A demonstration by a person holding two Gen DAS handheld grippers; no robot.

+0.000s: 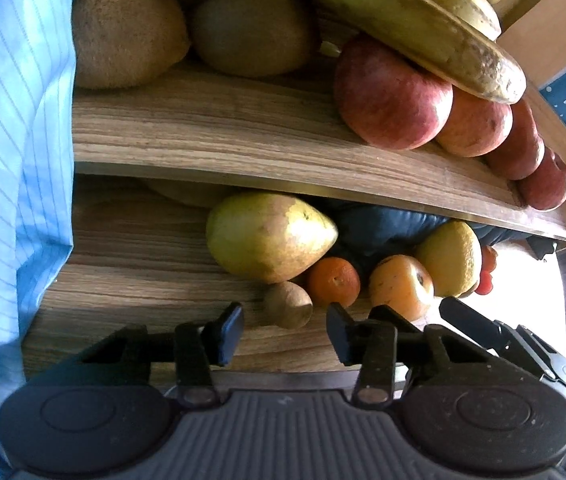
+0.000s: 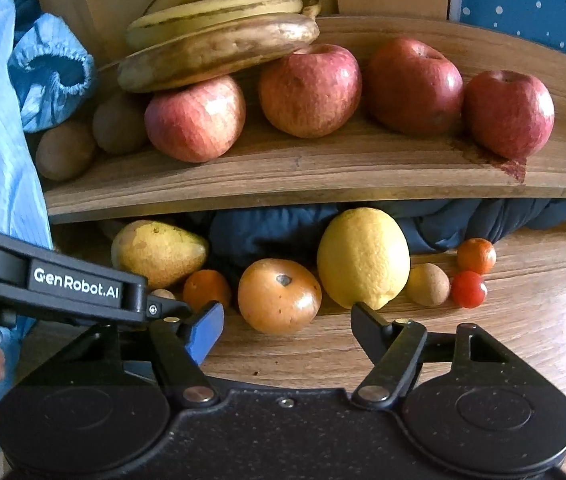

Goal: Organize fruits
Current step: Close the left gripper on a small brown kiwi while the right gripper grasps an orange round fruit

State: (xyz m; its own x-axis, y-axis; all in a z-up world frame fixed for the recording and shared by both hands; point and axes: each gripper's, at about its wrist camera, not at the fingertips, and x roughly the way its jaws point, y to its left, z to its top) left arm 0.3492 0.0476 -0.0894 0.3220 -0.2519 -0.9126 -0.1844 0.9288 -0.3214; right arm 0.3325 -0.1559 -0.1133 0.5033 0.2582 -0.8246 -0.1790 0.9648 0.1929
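Fruit-sorting at close quarters, below the shelf board (image 2: 283,176). Left hand-held gripper (image 1: 283,320) with jaws apart on either side of a small tan fruit (image 1: 287,304), down on the bench (image 2: 483,340) under the board's front edge; pads close to the skin but not pressing. Right hand-held gripper (image 2: 287,316) also apart, lined up on an orange round fruit (image 2: 279,296) just beneath the board, nothing clamped.

Tan fruit: probably light and firm-skinned, small and round enough to roll or squirt free. Best pinched across its widest part. Orange fruit: heavier by the look, glossy, possibly soft and easily bruised. Best taken across the middle, gently.

From the left wrist: the narrow gaps between pads and tan fruit, plus two kiwis (image 1: 123,36) large and plain above the board. From the right wrist: apples (image 2: 311,90) in a clean row above the board with bananas (image 2: 219,40) on top. Below the board's right end, a second tan fruit (image 2: 429,284) and a cherry tomato (image 2: 469,289) in the clear. First tan fruit almost hidden there behind the left hand-held gripper.
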